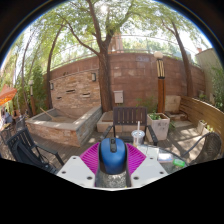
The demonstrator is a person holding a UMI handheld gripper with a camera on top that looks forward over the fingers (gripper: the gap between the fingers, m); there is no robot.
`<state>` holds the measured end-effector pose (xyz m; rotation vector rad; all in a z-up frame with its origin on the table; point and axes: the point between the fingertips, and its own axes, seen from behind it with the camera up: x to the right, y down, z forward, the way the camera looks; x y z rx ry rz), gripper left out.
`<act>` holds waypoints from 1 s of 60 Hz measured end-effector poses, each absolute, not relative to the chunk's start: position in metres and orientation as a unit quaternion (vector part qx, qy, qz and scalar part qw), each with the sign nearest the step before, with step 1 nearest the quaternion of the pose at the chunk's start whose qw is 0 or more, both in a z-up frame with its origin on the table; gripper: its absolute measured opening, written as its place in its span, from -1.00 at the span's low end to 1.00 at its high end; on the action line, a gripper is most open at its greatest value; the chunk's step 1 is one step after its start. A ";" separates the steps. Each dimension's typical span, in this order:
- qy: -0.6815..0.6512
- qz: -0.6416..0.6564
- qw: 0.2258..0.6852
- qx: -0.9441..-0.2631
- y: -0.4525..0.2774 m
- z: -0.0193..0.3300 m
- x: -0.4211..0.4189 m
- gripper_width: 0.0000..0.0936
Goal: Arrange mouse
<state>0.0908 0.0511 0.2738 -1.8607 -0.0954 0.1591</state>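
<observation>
Holding the mouse (112,156) between our two fingers, we have it raised well off any surface, so we judge the carrying step to be in hand: picked up, not yet set down. It is a blue, rounded mouse with a pale strip near its top, and it sits squarely between the magenta pads (92,158), which press on it from either side. The gripper (112,160) is closed only as far as the mouse's width allows.

Next we need a place to put it. We would tilt down toward the table (185,150) ahead, find a bare patch, lower until the mouse rests flat, and only then let the fingers part. Releasing at this height would drop it.

Beyond the fingers we see a clear cup (138,137) and a whitish planter (158,126) holding a small plant, both on that table just past the mouse. A dark chair (127,117) stands behind them. Further off are a low raised bed (62,125), a brick wall (120,80) and a large tree (103,60) spreading overhead. We are outdoors, in a daylit courtyard.
</observation>
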 end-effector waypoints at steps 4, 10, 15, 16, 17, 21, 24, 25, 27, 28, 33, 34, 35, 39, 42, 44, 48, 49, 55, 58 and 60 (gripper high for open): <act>-0.026 0.067 0.621 -0.781 0.038 0.326 0.127 -0.26; 0.006 0.042 0.629 -0.776 0.020 0.334 0.202 -0.26; 0.036 0.013 0.597 -0.801 0.013 0.275 0.265 -0.26; 0.043 0.008 0.587 -0.808 0.013 0.258 0.278 -0.26; 0.049 0.004 0.576 -0.816 0.013 0.240 0.290 -0.26; 0.059 -0.009 0.525 -0.849 0.013 0.168 0.335 -0.26; 0.065 -0.015 0.491 -0.868 0.010 0.118 0.359 -0.26; 0.064 -0.016 0.481 -0.874 0.010 0.101 0.363 -0.26; 0.063 -0.017 0.464 -0.883 0.010 0.072 0.372 -0.26; 0.062 -0.016 0.458 -0.886 0.012 0.064 0.375 -0.25; 0.050 -0.010 0.442 -0.896 0.015 0.031 0.388 -0.18; 0.049 -0.011 0.437 -0.898 0.012 0.023 0.389 -0.15; 0.047 -0.010 0.434 -0.900 0.011 0.017 0.393 -0.11; 0.038 -0.003 0.423 -0.905 0.013 0.010 0.396 0.04; 0.033 0.004 0.416 -0.909 0.009 0.005 0.395 0.18; 0.028 0.008 0.418 -0.908 0.007 0.010 0.394 0.33; 0.013 0.012 0.418 -0.908 0.000 0.022 0.388 0.85; 0.011 0.012 0.418 -0.908 -0.003 0.026 0.387 0.80; 0.008 0.008 0.433 -0.901 -0.025 0.068 0.385 0.82; 0.005 0.007 0.437 -0.899 -0.041 0.093 0.382 0.82; 0.005 0.000 0.440 -0.898 -0.051 0.102 0.378 0.82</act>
